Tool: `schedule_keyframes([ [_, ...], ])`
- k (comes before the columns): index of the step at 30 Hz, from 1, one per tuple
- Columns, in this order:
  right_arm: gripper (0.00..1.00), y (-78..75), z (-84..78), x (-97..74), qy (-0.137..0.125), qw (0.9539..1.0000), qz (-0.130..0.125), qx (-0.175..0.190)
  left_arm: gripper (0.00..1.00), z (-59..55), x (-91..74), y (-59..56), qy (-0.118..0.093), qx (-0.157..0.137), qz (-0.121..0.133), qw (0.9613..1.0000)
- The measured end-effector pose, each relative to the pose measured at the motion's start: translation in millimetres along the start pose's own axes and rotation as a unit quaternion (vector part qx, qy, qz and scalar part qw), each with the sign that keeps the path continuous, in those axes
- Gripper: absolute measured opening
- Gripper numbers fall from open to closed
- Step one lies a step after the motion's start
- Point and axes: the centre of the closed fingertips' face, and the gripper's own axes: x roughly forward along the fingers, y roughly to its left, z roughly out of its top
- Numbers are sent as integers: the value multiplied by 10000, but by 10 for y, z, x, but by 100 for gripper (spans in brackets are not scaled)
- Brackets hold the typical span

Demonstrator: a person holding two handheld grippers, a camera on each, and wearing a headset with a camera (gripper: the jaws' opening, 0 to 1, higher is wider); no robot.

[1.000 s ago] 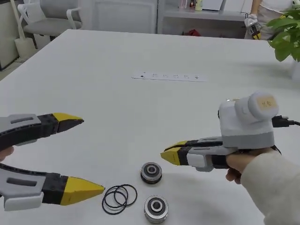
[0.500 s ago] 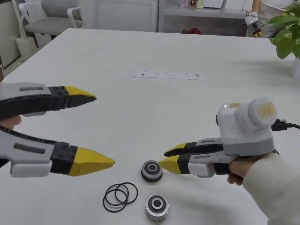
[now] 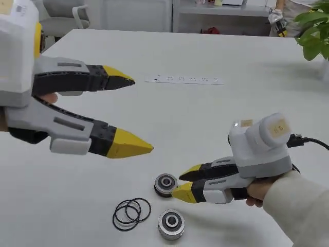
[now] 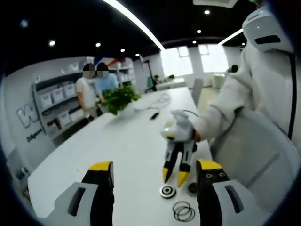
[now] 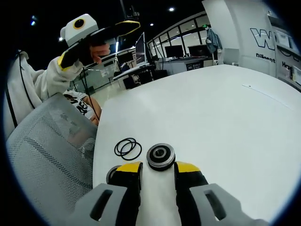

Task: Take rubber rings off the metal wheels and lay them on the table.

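Fingers apart on left gripper and on right gripper beside metal wheel; wall lettering "W".

A white power strip lies flat, well apart from a leafy green plant.

Bright, even ceiling light, soft shadows on the white table; both gripper views bend at their edges.

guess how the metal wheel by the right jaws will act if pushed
The metal wheel lies flat on the smooth table, so it would probably slide, not roll. It looks like solid steel, so likely heavy for its size and stiff.
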Motion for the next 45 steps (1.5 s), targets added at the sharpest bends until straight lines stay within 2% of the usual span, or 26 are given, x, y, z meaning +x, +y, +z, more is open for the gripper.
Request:
schedule_keyframes([
  [2, 26, -11, -19, 5, 41, 10000, -30, -62, 71, -20, 81, 0, -12, -21, -64, 10000],
  [7, 29, -49, -37, 4, 54, 9999, -115, -63, 68, -175, 320, -44, 22, -130, -147, 9998],
  [11, 28, -56, -24, 7, 7, 9999, -128, -53, 58, -347, 492, -169, 74, -122, -332, 9993],
  [15, 27, -50, -38, 20, 8, 9999, -104, -21, 56, -505, 605, -251, 131, -267, -395, 9988],
  [18, 27, -43, -49, 30, 33, 9999, -95, -38, 51, -630, 628, -270, 280, -245, -376, 9986],
  [22, 28, -31, -62, 48, 38, 10000, -68, -30, 47, -746, 666, -250, 389, -356, -269, 9982],
  [24, 28, -24, -76, 61, 72, 9999, -57, -55, 44, -862, 690, -192, 592, -49, -60, 9982],
  [30, 28, -16, -71, 76, 65, 9999, -82, -123, 32, -1034, 797, -283, 696, -227, -149, 9972],
  [32, 28, -17, -68, 76, 60, 9999, -77, -133, 31, -1097, 828, -342, 794, -235, -267, 9962],
  [38, 25, -28, -74, 72, 66, 9998, -95, -166, 27, -1195, 874, -375, 863, -316, -331, 9952],
  [42, 25, -28, -79, 72, 78, 9998, -95, -168, 20, -1336, 898, -345, 1101, -284, -268, 9932],
  [43, 24, -29, -80, 72, 87, 9997, -100, -182, 20, -1344, 903, -342, 1098, -307, -265, 9931],
  [44, 24, -29, -81, 71, 95, 9997, -105, -208, 20, -1310, 908, -345, 988, -439, -271, 9938],
  [45, 23, -30, -81, 70, 97, 9997, -108, -216, 19, -1316, 901, -340, 1002, -471, -262, 9935],
])
